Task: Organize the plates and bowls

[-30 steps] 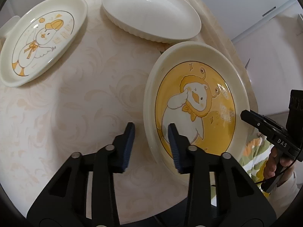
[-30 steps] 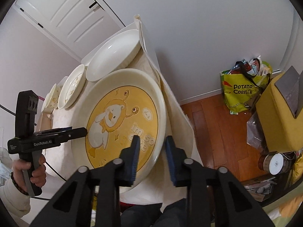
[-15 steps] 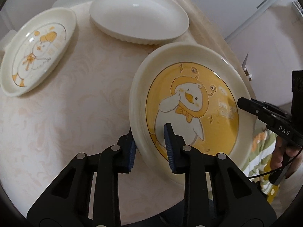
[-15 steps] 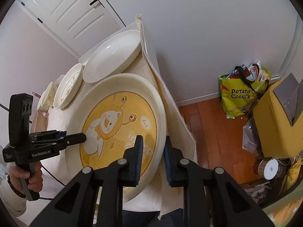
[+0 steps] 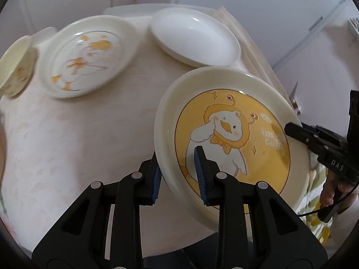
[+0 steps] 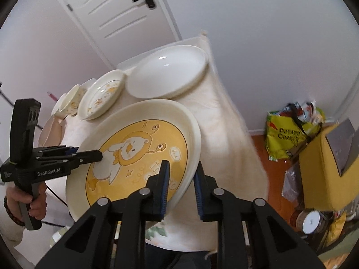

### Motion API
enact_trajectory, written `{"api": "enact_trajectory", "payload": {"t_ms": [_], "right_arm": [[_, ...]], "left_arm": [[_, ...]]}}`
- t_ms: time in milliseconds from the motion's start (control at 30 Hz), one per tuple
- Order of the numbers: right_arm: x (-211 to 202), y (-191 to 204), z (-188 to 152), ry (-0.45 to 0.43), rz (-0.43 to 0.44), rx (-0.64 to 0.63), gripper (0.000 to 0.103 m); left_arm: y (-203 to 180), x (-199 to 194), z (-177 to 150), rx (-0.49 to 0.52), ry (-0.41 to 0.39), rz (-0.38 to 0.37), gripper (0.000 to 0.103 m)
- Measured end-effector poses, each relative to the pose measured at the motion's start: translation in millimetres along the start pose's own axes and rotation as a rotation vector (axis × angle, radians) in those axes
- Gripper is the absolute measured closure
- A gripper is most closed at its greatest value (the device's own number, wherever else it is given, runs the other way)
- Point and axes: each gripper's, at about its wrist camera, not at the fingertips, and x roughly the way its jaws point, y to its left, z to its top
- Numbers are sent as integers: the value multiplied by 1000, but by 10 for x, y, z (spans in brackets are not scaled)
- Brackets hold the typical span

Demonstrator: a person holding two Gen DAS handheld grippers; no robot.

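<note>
A large cream plate with a yellow lion-duck picture [image 5: 235, 130] [image 6: 134, 152] is held tilted above the table. My left gripper [image 5: 178, 168] is shut on its left rim; it shows from the side in the right wrist view [image 6: 89, 154]. My right gripper [image 6: 181, 179] is shut on its right rim; it shows in the left wrist view [image 5: 298, 132]. On the table lie a cream plate with a duck picture [image 5: 85, 60] [image 6: 102, 94], a plain white oval plate [image 5: 195, 35] [image 6: 168, 74], and a small cream bowl [image 5: 13, 67] [image 6: 67, 100] at the left end.
The table carries a cream patterned cloth [image 5: 78, 145] that hangs over the right edge [image 6: 235, 134]. A white door [image 6: 116, 15] stands behind. On the wooden floor to the right are a yellow-green snack bag [image 6: 289, 134] and a yellow box [image 6: 325, 168].
Both grippers have lifted the lion-duck plate off the table and tilted it; the left jaws closed around its rim. The view now takes in the small bowl at the left.
</note>
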Motion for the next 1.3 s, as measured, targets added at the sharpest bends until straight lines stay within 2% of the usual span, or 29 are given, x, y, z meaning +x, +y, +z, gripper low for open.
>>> {"api": "enact_trajectory", "payload": {"t_ms": [67, 233, 533, 733, 967, 1133, 1300], "right_arm": [[4, 106, 17, -10, 19, -28, 84], [51, 527, 76, -32, 80, -119, 84], [426, 1420, 50, 1, 198, -254, 84], [763, 1856, -35, 11, 231, -303, 84], [1108, 2117, -135, 2, 232, -322, 84], [1180, 2138, -222, 3, 223, -306, 84], [1192, 2125, -246, 11, 209, -280, 84]], "left_arm": [[112, -92, -69, -20, -27, 7, 78], [432, -486, -263, -76, -90, 78, 78], [1358, -1081, -824, -201, -140, 173, 78], [1854, -1103, -1068, -247, -159, 202, 78], [2299, -962, -1242, -276, -174, 196, 78], [2345, -827, -1267, -269, -171, 181, 78], [2288, -854, -1288, -230, -170, 215, 78]]}}
